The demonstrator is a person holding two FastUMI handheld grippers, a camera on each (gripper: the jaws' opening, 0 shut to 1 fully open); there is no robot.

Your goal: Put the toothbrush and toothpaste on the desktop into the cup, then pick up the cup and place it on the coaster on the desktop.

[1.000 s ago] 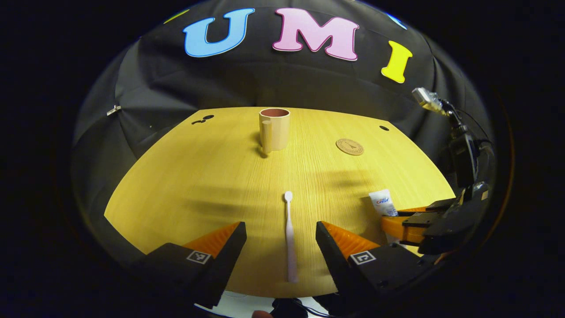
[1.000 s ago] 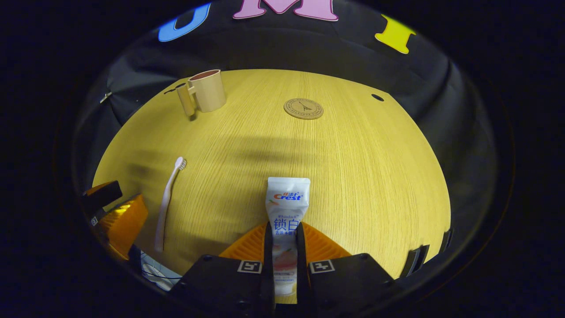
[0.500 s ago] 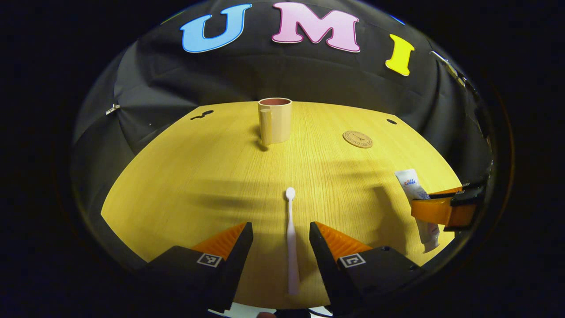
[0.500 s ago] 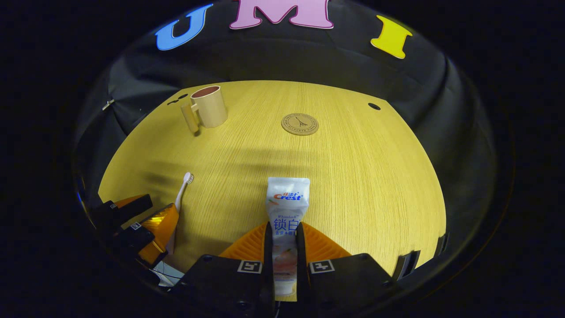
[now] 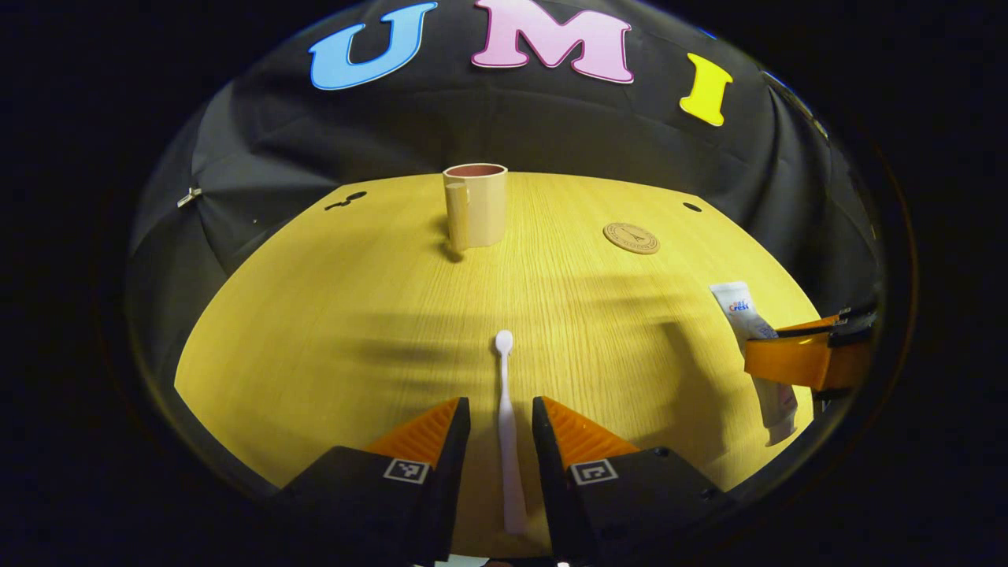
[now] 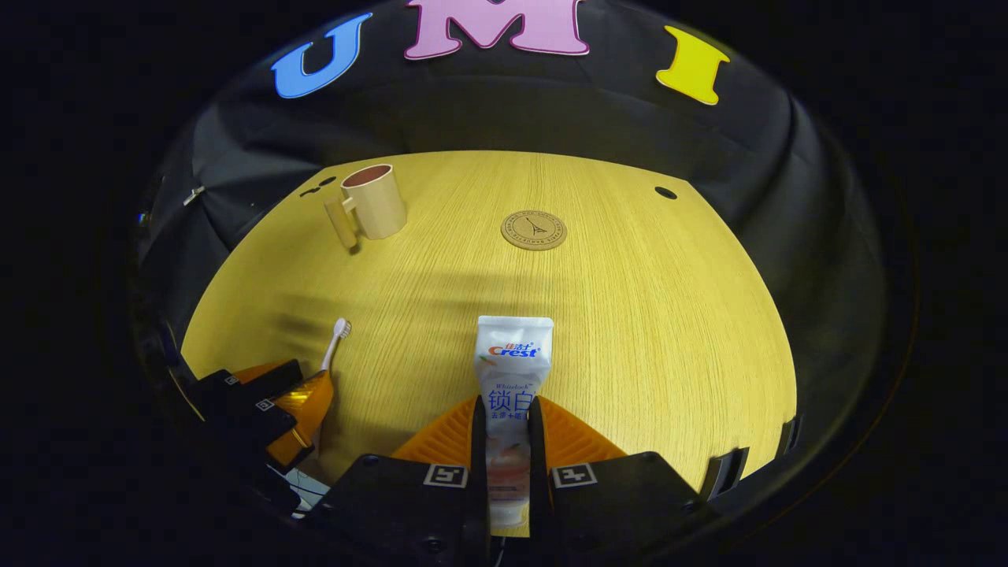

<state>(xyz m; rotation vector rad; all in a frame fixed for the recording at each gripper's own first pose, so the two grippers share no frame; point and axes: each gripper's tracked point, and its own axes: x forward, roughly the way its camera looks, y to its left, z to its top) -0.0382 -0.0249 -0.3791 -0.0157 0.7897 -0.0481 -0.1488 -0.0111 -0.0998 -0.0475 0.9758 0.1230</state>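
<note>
Around toothbrush (image 5: 508,441), left gripper (image 5: 501,441) narrower than before

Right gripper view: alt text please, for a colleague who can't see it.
The right gripper is shut on the toothpaste over the wooden desktop. Beyond stand the cup and coaster; the toothbrush lies left.

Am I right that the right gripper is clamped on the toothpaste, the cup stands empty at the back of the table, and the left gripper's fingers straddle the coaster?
Not quite: the left gripper straddles the toothbrush, as the left gripper view shows; the coaster lies bare farther back. The rest holds: the right gripper is clamped on the toothpaste, and the cup stands empty at the back.
</note>
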